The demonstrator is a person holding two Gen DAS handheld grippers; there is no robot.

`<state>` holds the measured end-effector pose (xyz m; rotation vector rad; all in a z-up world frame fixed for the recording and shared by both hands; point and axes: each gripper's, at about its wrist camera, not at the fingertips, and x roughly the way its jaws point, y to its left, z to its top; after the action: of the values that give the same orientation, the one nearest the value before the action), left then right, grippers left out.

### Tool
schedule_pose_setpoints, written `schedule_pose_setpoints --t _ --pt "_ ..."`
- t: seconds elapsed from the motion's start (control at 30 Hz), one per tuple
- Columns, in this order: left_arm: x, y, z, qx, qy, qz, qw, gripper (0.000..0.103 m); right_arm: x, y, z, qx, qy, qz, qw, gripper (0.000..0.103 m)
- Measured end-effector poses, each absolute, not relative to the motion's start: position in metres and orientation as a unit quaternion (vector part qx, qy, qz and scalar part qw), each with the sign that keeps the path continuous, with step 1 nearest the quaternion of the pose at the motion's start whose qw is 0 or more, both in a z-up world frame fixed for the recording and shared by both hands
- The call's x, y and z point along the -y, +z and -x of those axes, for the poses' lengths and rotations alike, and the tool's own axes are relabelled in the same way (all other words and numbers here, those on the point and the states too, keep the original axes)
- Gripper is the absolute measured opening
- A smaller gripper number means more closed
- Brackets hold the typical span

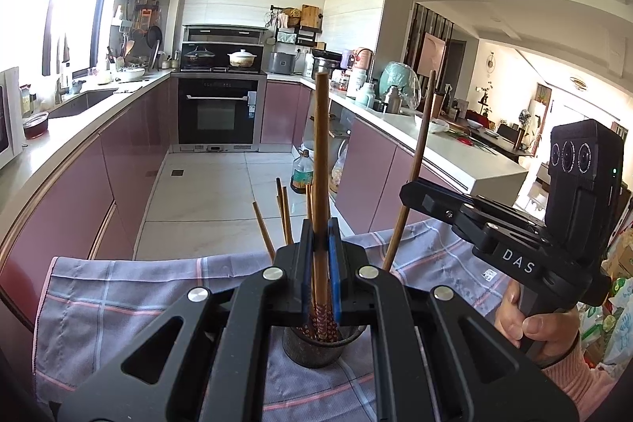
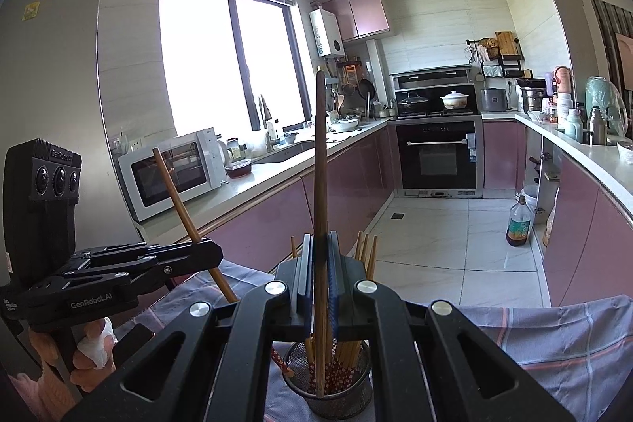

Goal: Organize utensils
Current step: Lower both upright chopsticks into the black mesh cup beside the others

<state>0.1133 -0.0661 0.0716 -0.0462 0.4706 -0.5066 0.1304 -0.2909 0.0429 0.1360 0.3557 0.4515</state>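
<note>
A dark mesh holder (image 1: 316, 349) (image 2: 330, 388) stands on a checked cloth with several wooden chopsticks (image 1: 283, 212) (image 2: 366, 248) upright in it. My left gripper (image 1: 320, 230) is just above it, shut on a brown chopstick (image 1: 321, 153) whose patterned lower end dips into the holder. My right gripper (image 2: 320, 256) is shut on another brown chopstick (image 2: 319, 165), its lower end also inside the holder. Each view shows the other gripper from the side: the right gripper (image 1: 409, 192) grips its slanted chopstick (image 1: 419, 149), and the left gripper (image 2: 209, 252) grips its own chopstick (image 2: 178, 196).
The grey checked cloth (image 1: 138, 295) (image 2: 554, 339) covers the table's near edge. Beyond it lie a tiled kitchen floor, pink cabinets, an oven (image 1: 217, 113) and an oil bottle (image 2: 518, 224) on the floor. A microwave (image 2: 174, 173) sits on the left counter. A hand (image 1: 518, 323) holds the right gripper's handle.
</note>
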Motion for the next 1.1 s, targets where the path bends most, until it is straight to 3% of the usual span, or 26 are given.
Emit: schedule_pose_setpoints --t 1.1 --pt "0.080 0.057 -0.149 -0.276 -0.245 0.009 0.929 0.008 0.287 0.021 -0.161 -0.215 0.207 -0.066 0.952 0.005"
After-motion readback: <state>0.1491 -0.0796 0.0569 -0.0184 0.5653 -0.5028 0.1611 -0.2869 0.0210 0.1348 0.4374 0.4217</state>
